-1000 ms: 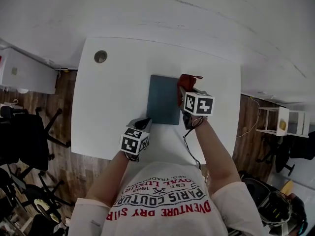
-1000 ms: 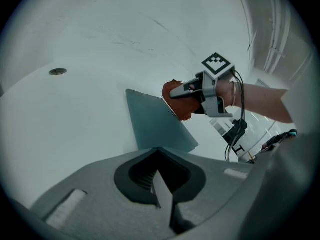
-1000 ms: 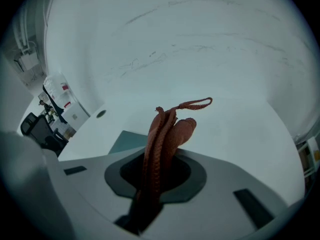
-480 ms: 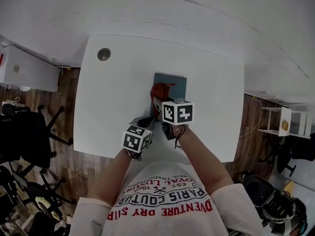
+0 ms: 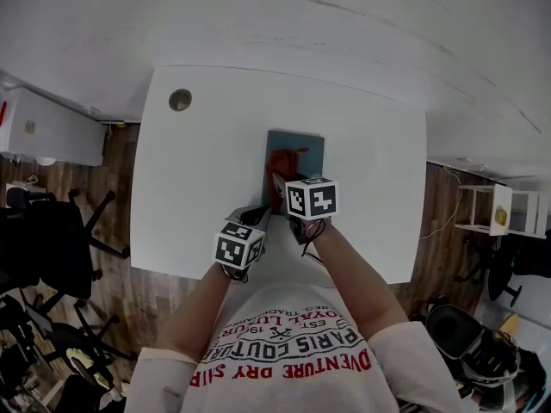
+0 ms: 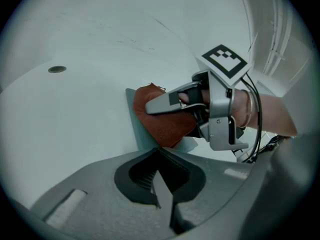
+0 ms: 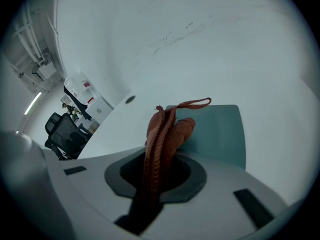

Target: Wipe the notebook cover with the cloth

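White table (image 5: 198, 179) over a wood floor (image 5: 108, 274); dark office chairs (image 5: 47, 239) stand well left of the one teal notebook (image 5: 307, 144).
One red cloth (image 5: 280, 163) lies on the notebook, clamped in the right gripper (image 5: 277, 184); the left gripper (image 5: 256, 216), jaws together, is at the notebook's near corner.

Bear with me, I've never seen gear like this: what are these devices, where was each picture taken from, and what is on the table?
No robot here: a person holds a two-jaw gripper in each hand. One picture comes from a head camera looking down; the other two from cameras riding on the grippers. On the white table lies a teal notebook. The right gripper is clamped on a reddish-brown cloth resting on the cover. The left gripper has its jaws together, at the notebook's near edge.
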Motion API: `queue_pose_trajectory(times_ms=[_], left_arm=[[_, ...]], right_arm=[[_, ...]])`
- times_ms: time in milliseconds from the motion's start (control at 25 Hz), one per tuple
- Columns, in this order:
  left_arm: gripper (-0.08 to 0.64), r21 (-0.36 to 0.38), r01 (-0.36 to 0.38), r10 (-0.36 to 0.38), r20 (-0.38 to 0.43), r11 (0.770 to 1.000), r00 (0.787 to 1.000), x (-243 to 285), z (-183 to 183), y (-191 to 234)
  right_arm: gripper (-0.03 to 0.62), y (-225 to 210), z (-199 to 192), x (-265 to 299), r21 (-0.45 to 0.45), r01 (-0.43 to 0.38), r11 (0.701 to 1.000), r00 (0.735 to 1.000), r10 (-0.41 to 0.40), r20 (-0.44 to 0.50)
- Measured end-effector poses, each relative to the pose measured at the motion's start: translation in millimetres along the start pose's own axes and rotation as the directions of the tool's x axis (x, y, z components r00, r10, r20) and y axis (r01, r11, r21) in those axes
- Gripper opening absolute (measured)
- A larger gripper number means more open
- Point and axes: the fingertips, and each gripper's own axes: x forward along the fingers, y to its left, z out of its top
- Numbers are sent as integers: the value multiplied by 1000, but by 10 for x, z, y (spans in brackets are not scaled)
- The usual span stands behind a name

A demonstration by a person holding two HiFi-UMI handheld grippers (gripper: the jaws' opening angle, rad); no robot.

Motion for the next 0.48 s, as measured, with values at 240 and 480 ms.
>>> queue_pose_trajectory(times_ms=[240,480], left_arm=[[9,-2,0,0,-1,1000,1000,2,1,4],[9,2,-4,4,1,1000,1000,0,-1,1]], right_arm=[[80,-260,-18,-148,20,34,999,998,-35,49],[80,-481,-68,-301,55,65,996,995,-68,66]])
